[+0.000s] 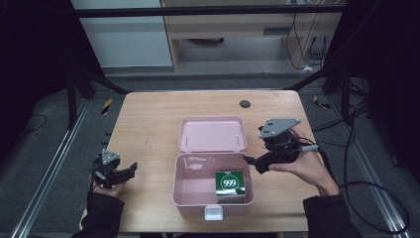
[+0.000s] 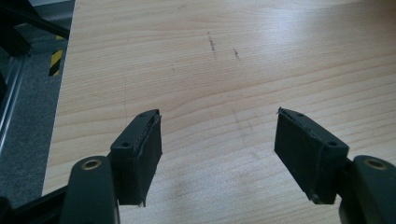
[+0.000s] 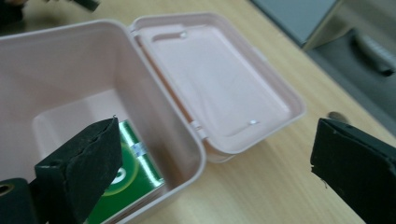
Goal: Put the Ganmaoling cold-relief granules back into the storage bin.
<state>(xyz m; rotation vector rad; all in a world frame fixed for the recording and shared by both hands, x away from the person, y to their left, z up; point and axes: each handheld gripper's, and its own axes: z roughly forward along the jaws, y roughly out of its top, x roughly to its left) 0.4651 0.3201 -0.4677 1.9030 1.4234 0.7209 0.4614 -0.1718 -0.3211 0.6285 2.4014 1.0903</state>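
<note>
Grippers, left [image 1: 130,169] and right [image 1: 251,162], gape empty beside pink box [image 1: 198,197] holding green carton [image 1: 230,184].

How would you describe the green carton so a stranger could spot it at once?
On the wooden table stands an open pink box, its lid laid back. The green carton sits in its near right corner, marked 999 in a white ring; it is the one green thing there.

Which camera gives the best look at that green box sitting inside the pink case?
The high view: the green box shows whole there, "999" readable, in the pink case's near right corner. The right gripper view catches part of it, behind one black jaw. The left gripper view looks at bare table.
</note>
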